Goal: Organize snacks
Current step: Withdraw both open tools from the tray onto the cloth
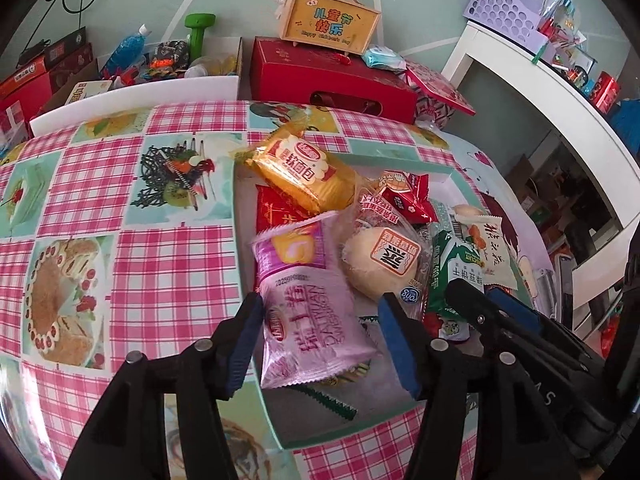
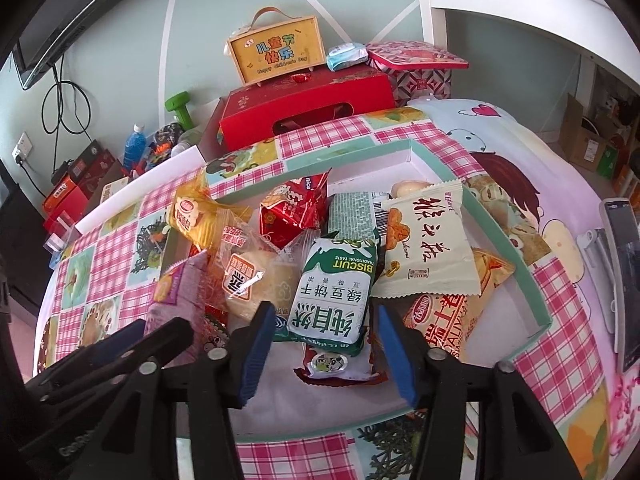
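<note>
Green pack [image 2: 334,284] "BISCUIT TRADITIONAL TASTE", purple pack [image 1: 308,300] "DALIYUAN"

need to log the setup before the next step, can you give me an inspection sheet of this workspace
surface: table under a pink checked cloth with cake pictures.
job's things: shallow green-edged box full of wrapped snacks; purple pack, green biscuit pack, round bun, orange bread pack hanging over the box rim.
clutter: phone lying on the cloth beside the box.
grippers: left claw open, astride the purple pack, pads clear of it; right claw open, either side of the green biscuit pack.
cables: black cords hanging on the wall below a screen.
surroundings: red gift box, yellow handled case, green dumbbell, white shelf.
</note>
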